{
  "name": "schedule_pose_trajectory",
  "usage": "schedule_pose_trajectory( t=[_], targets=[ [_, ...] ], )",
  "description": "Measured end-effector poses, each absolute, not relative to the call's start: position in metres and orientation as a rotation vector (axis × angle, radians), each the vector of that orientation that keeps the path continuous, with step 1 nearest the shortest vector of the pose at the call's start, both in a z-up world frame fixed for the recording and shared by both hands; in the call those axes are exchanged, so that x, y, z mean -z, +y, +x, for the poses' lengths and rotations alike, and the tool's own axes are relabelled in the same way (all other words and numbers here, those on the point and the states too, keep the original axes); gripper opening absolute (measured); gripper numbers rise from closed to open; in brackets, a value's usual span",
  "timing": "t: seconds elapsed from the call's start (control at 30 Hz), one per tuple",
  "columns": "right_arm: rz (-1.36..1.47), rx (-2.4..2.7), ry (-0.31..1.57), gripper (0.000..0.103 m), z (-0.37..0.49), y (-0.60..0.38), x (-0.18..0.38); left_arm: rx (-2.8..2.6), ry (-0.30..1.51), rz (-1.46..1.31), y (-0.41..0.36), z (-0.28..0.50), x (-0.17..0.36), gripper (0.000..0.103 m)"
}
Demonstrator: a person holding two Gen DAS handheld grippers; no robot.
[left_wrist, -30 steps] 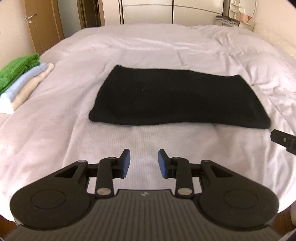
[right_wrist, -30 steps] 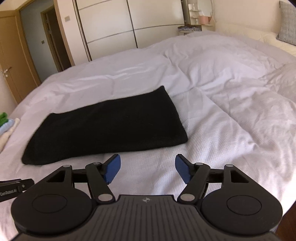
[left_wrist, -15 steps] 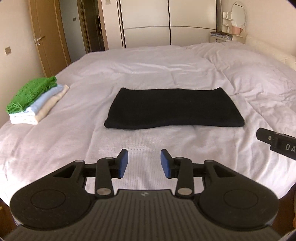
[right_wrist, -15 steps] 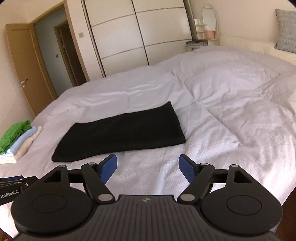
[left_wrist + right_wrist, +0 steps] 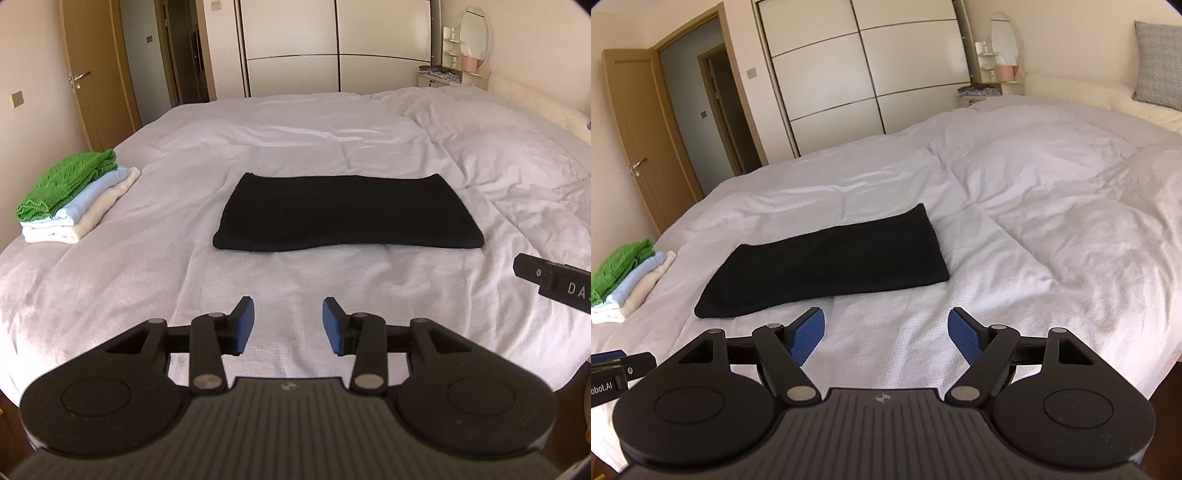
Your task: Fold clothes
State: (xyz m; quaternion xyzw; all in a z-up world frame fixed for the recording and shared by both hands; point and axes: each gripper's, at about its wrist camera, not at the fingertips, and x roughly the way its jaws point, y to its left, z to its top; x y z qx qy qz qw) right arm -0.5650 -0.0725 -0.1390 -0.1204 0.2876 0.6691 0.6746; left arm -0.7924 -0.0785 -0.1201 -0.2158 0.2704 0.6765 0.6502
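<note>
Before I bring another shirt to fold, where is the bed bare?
Bare duvet lies between the folded stack and the black garment, and right of it toward the pillows. The left edge is crowded.

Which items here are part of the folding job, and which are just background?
Job:
- black garment, folded flat on the bed
- stack of folded clothes, green on top
- left claw and right claw, both open, empty, short of the garment

Background:
- wardrobe
- door
- oval mirror
- grey pillow
</note>
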Motion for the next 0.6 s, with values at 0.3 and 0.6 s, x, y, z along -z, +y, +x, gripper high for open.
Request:
schedule_pose_trajectory(
  t=[0.3, 0.6],
  targets=[
    [-0.343, -1.511, 0.681, 0.078, -0.586, -0.031, 0.162, -1.475, 0.612, -0.563, -0.032, -0.815, 0.152, 0.038],
    [0.339, -1.506, 1.393, 0.069, -0.515, 0.022, 0.245, -1.385, 0.571, -0.560, 0.046, -0.806, 0.181, 0.041]
  ],
)
